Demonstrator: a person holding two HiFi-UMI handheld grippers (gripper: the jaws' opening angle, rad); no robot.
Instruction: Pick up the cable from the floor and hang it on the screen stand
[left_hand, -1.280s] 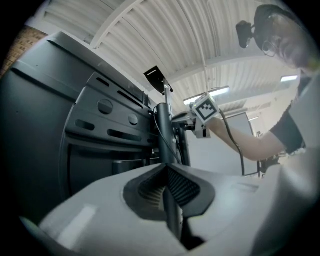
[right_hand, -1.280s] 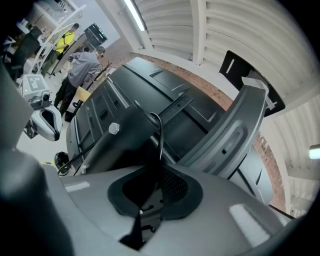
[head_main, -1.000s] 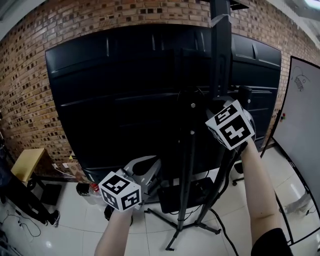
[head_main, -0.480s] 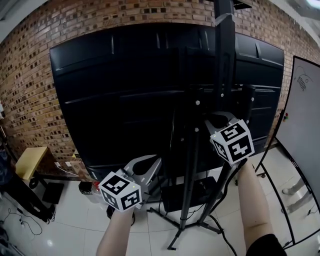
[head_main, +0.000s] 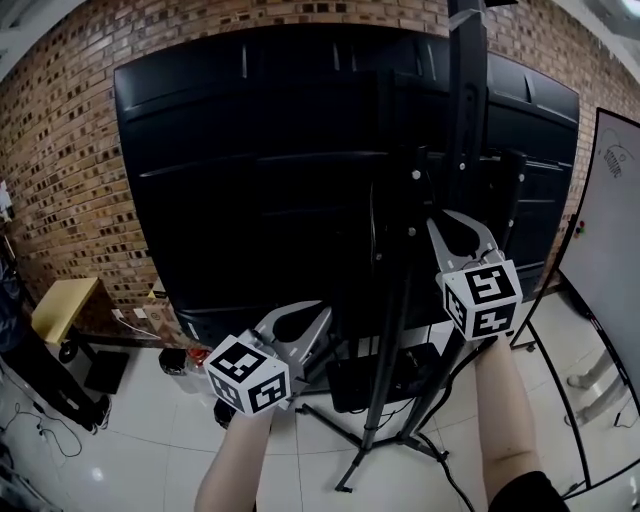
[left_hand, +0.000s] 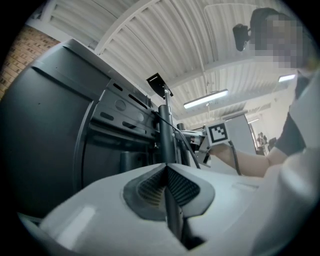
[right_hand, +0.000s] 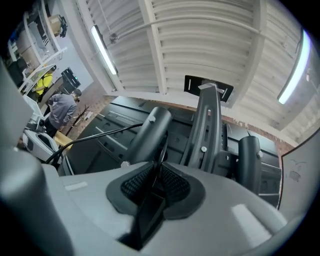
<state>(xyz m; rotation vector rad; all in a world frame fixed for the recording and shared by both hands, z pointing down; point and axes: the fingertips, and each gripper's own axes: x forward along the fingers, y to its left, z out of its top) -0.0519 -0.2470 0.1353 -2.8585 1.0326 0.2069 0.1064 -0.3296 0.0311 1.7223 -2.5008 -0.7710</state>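
Left gripper (left_hand: 165, 169): jaws together, nothing seen between. Right gripper (right_hand: 156, 167): jaws closed, apparently nipping thin black cable (right_hand: 161, 149) (strand rises from tips). Held part of cable up beside stand (head_main: 465, 110), behind screen (head_main: 250, 170). Judged light, limp, snag-prone; hold mid-length, drape over bracket. No containers noted. Brick wall (head_main: 60, 180) beyond.

Head view's pretty dim on my end: the screen (head_main: 280, 170) is a near-black slab with faint sheen, and the floor (head_main: 130, 450) shows soft glare spots. Fisheye bends the brick wall (head_main: 60, 180) at the edges. Gripper views are brighter, lit by ceiling strip lights (right_hand: 102, 47); left tongs (left_hand: 165, 169) and right tongs (right_hand: 156, 169) look blurry up close.
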